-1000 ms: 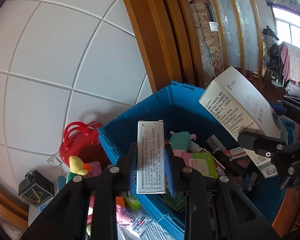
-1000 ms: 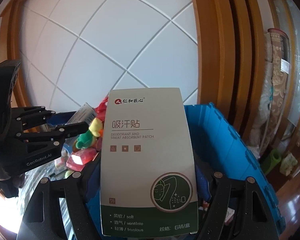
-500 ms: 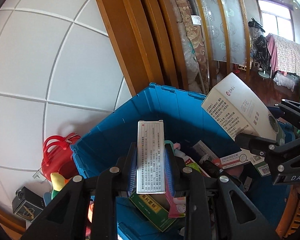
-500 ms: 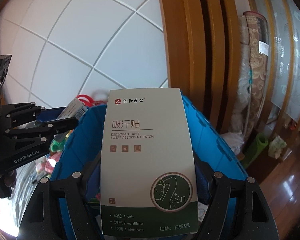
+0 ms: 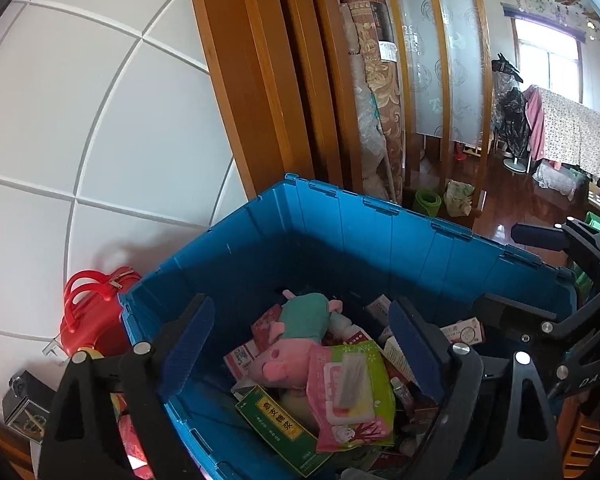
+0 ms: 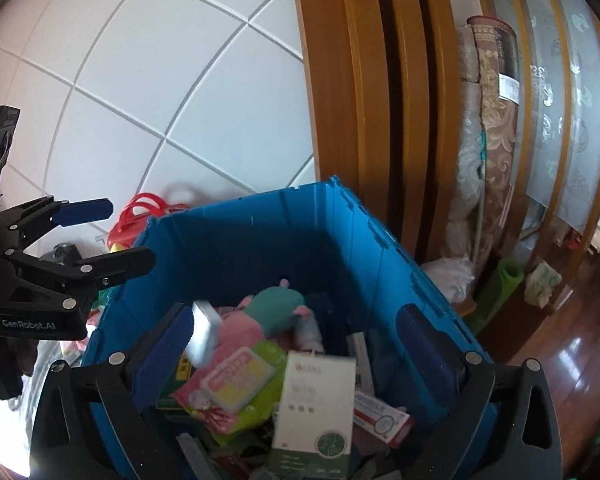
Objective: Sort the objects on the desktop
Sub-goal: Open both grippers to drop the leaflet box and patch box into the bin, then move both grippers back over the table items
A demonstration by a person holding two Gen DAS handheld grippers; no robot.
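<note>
Walls of the blue crate [image 5: 380, 248] ring both opening, empty tools, left tool [image 5: 300, 344] and right tool [image 6: 296, 344], above the falling white patch box [image 6: 316, 400] and grey box [image 6: 204, 336].

home: rolled rug [image 5: 380, 92], laundry [image 5: 572, 128]

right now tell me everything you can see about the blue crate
The blue crate is a deep, hard plastic bin with ribbed walls and a notched rim, its top open. It stands against the white tiled wall and the wooden frame, with a red bag beside its left side. Inside lies a jumble: a pink and teal plush toy, a green wipes pack, a green box and other small cartons. Both open grippers hover above it, holding nothing.
</note>
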